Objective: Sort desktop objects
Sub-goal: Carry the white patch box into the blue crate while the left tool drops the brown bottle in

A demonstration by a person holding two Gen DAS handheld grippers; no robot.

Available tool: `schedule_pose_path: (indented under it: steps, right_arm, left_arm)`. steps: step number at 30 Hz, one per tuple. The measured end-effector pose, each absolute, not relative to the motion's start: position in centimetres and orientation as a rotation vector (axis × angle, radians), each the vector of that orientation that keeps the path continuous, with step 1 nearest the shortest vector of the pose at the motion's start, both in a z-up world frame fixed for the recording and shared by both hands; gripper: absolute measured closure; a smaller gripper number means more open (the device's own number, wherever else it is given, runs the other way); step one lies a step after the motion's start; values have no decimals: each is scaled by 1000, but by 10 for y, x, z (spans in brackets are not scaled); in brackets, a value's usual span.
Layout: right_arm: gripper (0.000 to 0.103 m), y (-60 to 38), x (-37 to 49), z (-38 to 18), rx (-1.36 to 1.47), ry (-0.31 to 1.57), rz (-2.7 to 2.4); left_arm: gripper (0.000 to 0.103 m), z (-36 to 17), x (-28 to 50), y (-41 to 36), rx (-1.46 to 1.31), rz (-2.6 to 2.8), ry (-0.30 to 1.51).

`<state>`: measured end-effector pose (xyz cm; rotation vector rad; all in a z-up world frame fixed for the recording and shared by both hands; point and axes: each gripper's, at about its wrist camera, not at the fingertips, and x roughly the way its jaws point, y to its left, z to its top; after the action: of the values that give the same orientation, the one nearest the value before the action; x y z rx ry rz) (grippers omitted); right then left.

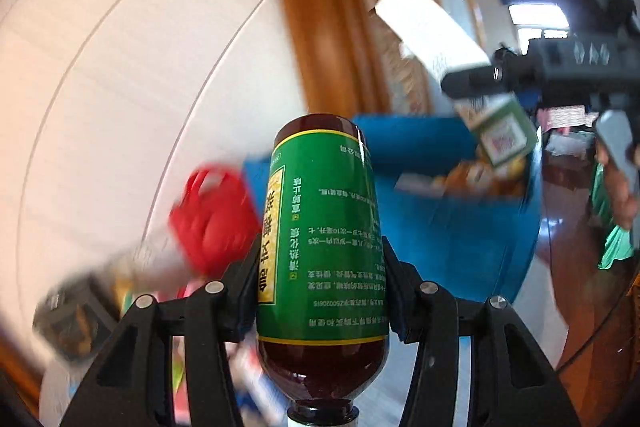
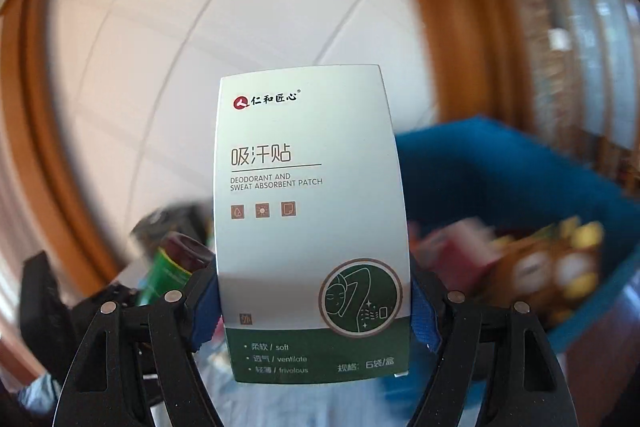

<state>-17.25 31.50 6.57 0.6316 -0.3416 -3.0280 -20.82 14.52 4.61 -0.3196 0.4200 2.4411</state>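
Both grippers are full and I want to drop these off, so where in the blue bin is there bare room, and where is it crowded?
From the left wrist view, the blue bin shows bare blue on its near side, beside the bottle. Its far right corner is crowded with blurred yellow and orange packets. The right wrist view shows the same heap right of the patch box. The frames are blurred, so approach slowly.

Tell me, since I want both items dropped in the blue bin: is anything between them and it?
Nothing visible. The bottle in the left gripper and the box in the right gripper are held up in open air, the blue bin beyond.
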Motion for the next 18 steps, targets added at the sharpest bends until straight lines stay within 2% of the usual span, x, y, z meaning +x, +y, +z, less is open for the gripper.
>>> schedule_pose_path:
  steps: [8,14,15,16,17,18]
  right_arm:
    - [26,439,-179,85,640,-352,-3199]
    - [25,505,-185,93,650,-420,-3218]
    - [20,516,-186,93,626,-462,-3223]
    - [13,521,-193,93,619,-482,-3221]
    - [1,529,-191,95,609,-495,-3221]
    - [0,530,-190,96,593,-498,-3230]
  left_arm:
    - [52,89,-224,290,-280,2437,407]
    - [52,93,-239,345,-377,2490,404]
    - [50,96,-239,350,-382,2496,399]
    - [40,97,-240,354,-381,2510,396]
    - [31,100,-241,357,-375,2548,399]
    - [14,101,-241,359,-365,2595,403]
